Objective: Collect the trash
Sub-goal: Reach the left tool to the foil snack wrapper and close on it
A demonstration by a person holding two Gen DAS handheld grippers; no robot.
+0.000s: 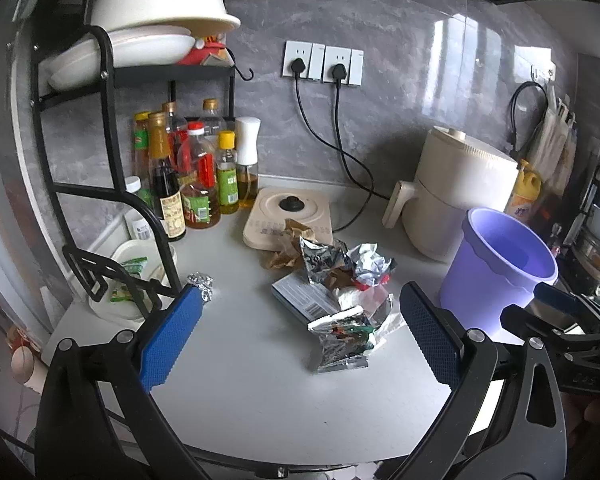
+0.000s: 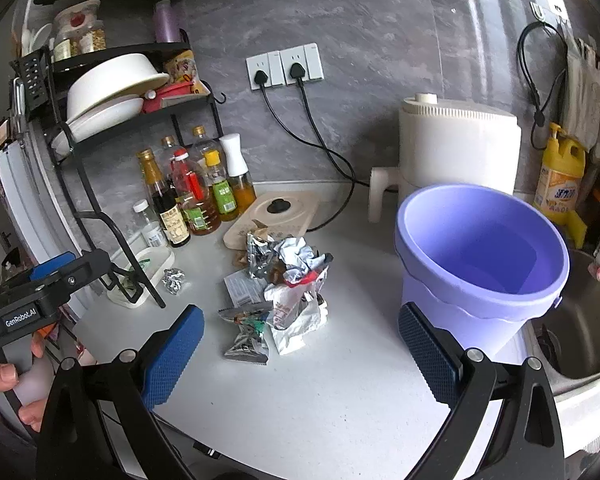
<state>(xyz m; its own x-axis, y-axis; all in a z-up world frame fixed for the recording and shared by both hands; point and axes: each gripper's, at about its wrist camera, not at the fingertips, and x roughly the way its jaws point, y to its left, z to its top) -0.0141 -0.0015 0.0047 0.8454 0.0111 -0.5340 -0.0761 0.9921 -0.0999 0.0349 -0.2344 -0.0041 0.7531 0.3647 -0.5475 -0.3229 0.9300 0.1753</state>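
Observation:
A pile of trash (image 1: 340, 280) lies mid-counter: crumpled foil wrappers, brown paper, a white bag and a flat printed packet. The same pile (image 2: 284, 280) shows in the right wrist view. A small foil ball (image 1: 201, 282) sits apart to the left, near the rack's foot (image 2: 173, 279). A purple bucket (image 1: 480, 280) stands upright to the right of the pile, nothing visible inside (image 2: 452, 304). My left gripper (image 1: 300, 296) is open above the counter's near side, short of the pile. My right gripper (image 2: 300, 314) is open too, with its right finger (image 2: 428, 352) close to the bucket's wall.
A black rack (image 1: 108, 128) with white bowls stands at the left, with sauce bottles (image 1: 196, 176) beneath. A white dish of green packets (image 1: 128, 280), a beige board (image 1: 288, 216), a white appliance (image 2: 456, 144), plugged cords, yellow soap (image 2: 560, 176) and a sink (image 2: 580, 320) ring the counter.

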